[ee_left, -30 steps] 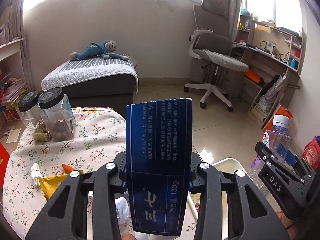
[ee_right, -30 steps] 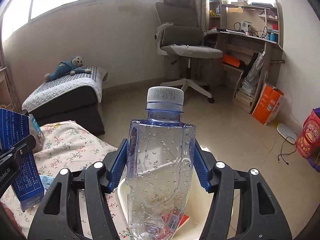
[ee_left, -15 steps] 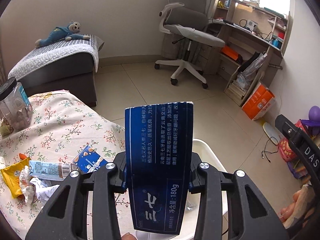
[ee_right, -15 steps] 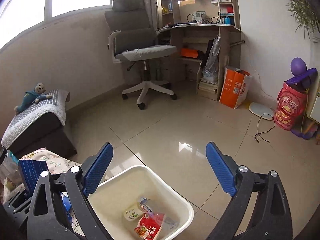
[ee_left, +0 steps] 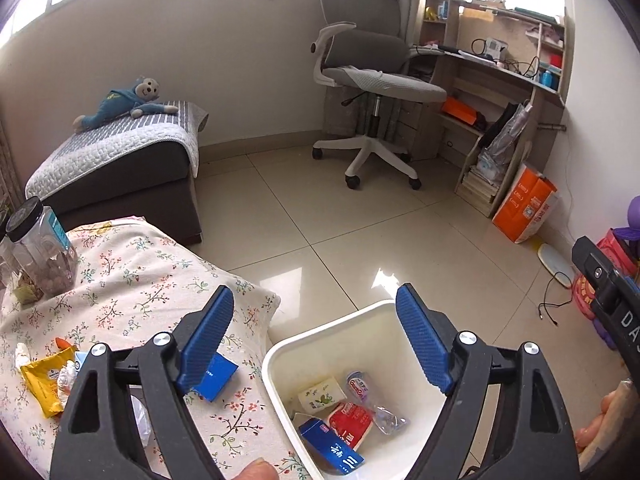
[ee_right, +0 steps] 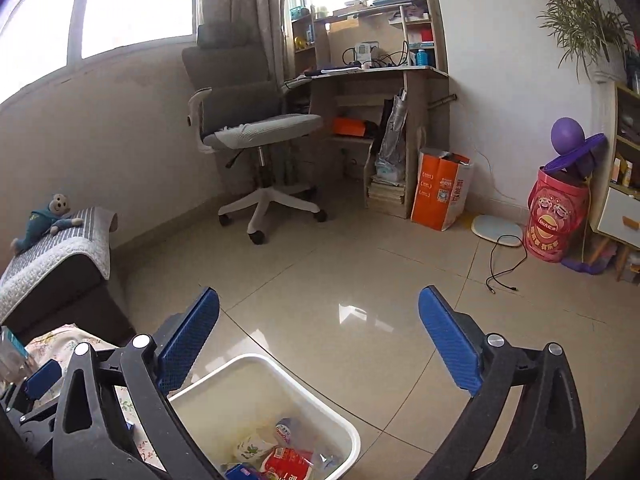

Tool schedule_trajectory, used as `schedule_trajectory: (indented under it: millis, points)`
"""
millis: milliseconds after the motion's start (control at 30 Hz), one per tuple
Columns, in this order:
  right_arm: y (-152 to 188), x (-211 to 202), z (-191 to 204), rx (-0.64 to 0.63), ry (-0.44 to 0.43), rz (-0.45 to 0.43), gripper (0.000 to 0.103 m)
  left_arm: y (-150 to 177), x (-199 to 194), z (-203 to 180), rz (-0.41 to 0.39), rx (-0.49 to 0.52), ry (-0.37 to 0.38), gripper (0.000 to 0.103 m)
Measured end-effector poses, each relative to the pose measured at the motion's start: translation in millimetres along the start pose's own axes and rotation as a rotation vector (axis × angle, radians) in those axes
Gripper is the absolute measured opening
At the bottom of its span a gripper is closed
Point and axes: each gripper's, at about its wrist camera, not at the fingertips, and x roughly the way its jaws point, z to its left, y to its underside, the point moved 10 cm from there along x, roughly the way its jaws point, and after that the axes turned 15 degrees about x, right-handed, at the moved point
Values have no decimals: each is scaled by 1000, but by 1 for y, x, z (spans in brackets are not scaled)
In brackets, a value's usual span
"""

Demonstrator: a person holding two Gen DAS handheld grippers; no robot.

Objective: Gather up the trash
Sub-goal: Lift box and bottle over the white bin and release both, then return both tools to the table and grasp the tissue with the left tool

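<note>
Both grippers up over the white bin [ee_left: 320, 330] right now. Left gripper [ee_left: 316, 340] has its jaws spreading apart, blue pads wide, nothing between them, just the bin's mouth showing thru the gap. Right gripper [ee_right: 320, 340] same story: jaws opening, close to full spread, empty, floor tiles and the bin's far rim visible between the pads.

Trash sits inside the bin: blue carton [ee_left: 332, 446] lies tilted at the near side of the bin floor, touching a red packet [ee_left: 352, 424]. Clear plastic bottle [ee_left: 374, 404] lies on its side just beside the red packet, cap end toward the bin's far wall. A small white pack w/ green print [ee_left: 322, 394] rests next to them, toward the bin's left wall.

Left of the bin, table w/ floral cloth [ee_left: 132, 280] runs right up to the bin's left rim. On it, more trash: a blue wrapper [ee_left: 218, 376] near the bin, partly behind the left pad; a yellow packet [ee_left: 44, 380] and crumpled white tissue [ee_left: 66, 376] farther from the bin. Clear jar w/ black lid [ee_left: 40, 252] stands upright at the table end far from the bin.

Beyond the bin across the tiles: grey office chair [ee_left: 368, 80], well apart. A fingertip [ee_left: 256, 470] shows at the bottom edge, just left of the bin
</note>
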Motion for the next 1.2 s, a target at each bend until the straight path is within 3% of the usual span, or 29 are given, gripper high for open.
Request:
schedule_trajectory:
  millis: [133,433,900,1200]
  points:
    - [6,-4,12,-21,-14,-4,96,-6,-12,19,-39,-20,-58,90]
    - [20,-12,49,-85,-59,11,96,-3,-36,63,-79,-48,-166,91]
    - [65,-34,135,-222,-171,46,96,43,-50,156,-11,-166,-275,92]
    - [111,-46,201,-299,-262,110,96,92,-61,231,68,-263,-376,92]
